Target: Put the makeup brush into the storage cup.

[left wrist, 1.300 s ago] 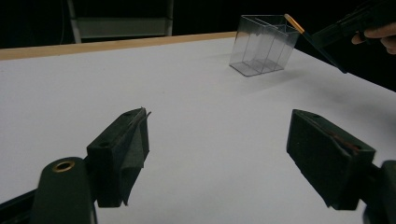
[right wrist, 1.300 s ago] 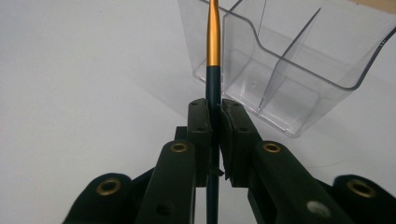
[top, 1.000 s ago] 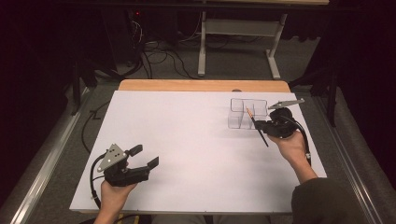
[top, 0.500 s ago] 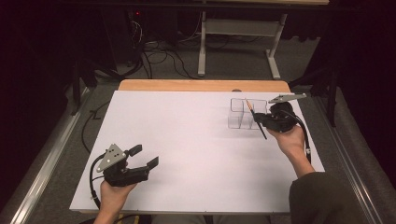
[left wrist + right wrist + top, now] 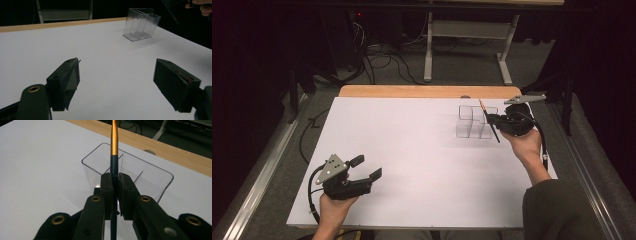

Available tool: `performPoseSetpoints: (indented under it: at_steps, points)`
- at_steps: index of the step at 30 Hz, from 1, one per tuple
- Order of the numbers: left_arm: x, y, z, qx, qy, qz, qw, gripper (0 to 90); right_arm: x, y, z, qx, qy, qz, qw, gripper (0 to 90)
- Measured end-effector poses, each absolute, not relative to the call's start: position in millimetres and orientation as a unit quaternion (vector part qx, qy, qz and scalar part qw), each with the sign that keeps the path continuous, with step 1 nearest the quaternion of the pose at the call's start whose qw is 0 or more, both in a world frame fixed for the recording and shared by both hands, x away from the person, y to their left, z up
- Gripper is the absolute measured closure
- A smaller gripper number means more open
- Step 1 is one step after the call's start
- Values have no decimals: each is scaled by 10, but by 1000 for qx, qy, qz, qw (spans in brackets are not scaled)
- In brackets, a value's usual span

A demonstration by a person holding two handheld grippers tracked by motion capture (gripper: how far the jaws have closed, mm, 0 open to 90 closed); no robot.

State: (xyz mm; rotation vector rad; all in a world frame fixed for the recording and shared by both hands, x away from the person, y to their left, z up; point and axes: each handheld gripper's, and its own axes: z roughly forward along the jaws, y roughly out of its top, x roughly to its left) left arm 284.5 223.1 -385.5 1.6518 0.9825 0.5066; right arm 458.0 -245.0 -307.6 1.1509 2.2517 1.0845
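- the right gripper (image 5: 488, 118) is clamped tight on a thin brush (image 5: 488, 120) with a dark handle and a gold ferrule; in the right gripper view both pads pinch the dark handle (image 5: 114, 170), and the gold part rises above them.
- the brush slants over the clear divided holder (image 5: 473, 121), which stands at the far right of the white bench (image 5: 412, 150); whether the brush's lower end touches the holder, i cannot tell.
- the right gripper hangs just beside the holder's right edge.
- the left gripper (image 5: 366, 167) sits near the bench's front left corner, its 2 jaws wide apart with nothing between them, well apart from the holder (image 5: 141, 23).
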Motion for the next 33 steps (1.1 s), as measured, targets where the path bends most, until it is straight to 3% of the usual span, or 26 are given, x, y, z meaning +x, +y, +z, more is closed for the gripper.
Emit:
performPoseSetpoints:
  at_steps: [33]
  points:
    - [2847, 2220, -3856, 698, 412, 206, 548, 213, 4854, -2334, -2988, 413, 782, 417, 211, 849]
